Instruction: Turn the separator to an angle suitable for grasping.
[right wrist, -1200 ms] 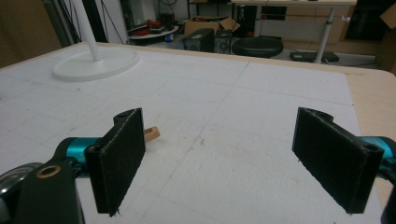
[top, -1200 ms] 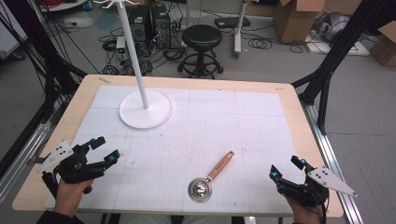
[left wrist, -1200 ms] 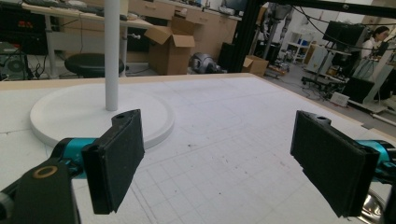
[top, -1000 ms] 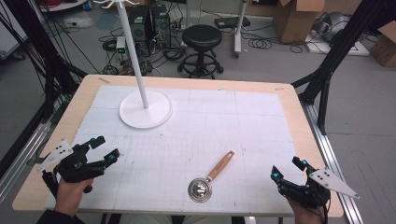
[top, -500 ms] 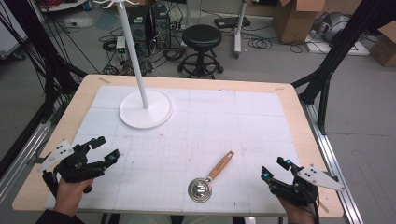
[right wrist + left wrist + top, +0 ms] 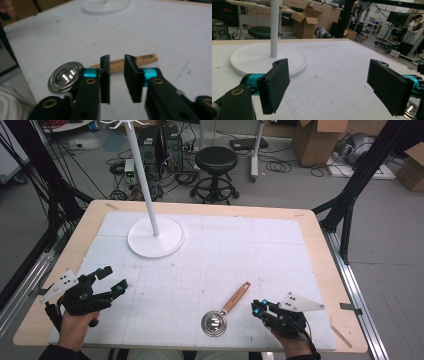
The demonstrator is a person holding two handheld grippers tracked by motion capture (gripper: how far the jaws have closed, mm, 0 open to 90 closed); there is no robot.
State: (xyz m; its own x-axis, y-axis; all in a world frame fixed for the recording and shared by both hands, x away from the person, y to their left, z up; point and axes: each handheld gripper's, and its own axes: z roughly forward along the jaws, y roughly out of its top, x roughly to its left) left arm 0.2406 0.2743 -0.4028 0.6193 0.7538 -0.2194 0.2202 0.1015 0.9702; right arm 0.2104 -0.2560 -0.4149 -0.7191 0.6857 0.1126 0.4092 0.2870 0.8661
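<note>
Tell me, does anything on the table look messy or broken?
Nothing stands out. The spoon lies flat on the table, whole, with nothing spilled. The white stand is upright on its round base.

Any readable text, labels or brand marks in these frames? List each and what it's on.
None legible.
Wooden handle of the round steel scoop: a dark printed line, too blurred to read.
White gridded table mat: plain grid lines, no figures.
White round-based stand and brown cardboard boxes: no markings I can make out.
</note>
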